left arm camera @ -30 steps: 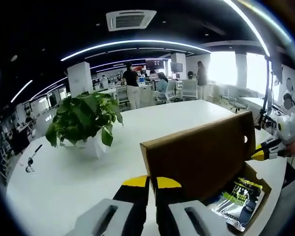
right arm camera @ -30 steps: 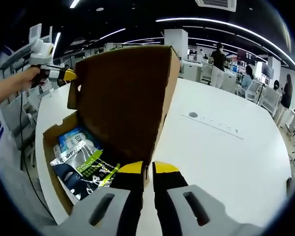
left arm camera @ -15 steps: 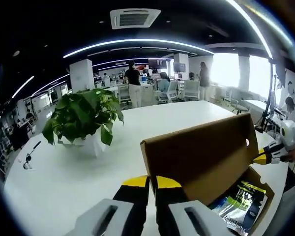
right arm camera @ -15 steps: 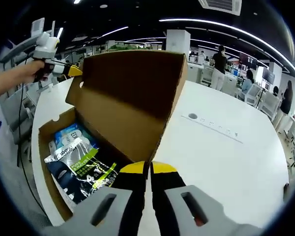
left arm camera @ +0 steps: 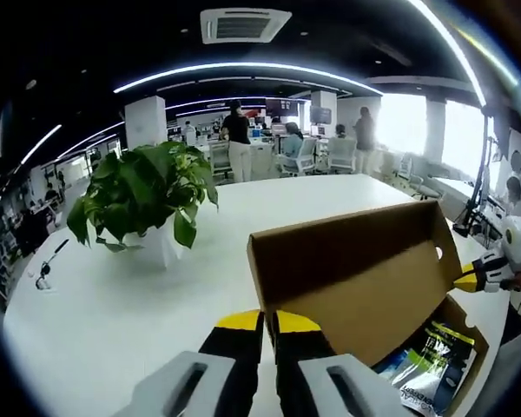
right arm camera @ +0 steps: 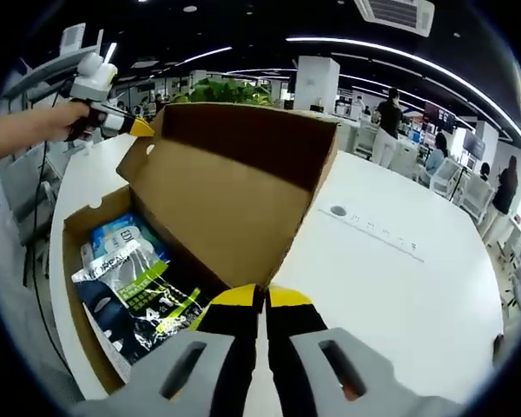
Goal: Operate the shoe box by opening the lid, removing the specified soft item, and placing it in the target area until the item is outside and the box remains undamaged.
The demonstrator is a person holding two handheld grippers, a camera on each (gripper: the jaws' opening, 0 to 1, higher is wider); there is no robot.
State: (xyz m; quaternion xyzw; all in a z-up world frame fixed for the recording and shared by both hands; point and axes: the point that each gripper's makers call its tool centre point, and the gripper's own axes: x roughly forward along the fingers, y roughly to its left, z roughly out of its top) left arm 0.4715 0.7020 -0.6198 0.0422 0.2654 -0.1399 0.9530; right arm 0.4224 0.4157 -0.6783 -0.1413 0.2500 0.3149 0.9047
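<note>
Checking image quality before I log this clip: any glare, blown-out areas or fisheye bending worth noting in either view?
Left gripper view: the windows at upper right are blown out white, and the ceiling light strip bends into an arc. Right gripper view: the light strips curve likewise, and the open box lid and packet inside read sharp.

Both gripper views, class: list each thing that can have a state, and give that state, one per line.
Brown cardboard shoe box: open.
Brown cardboard lid: raised, tilted back.
Dark soft packet with green print: inside the box.
Left tool: shut on the lid's corner.
Right tool: shut on the lid's other corner.
</note>
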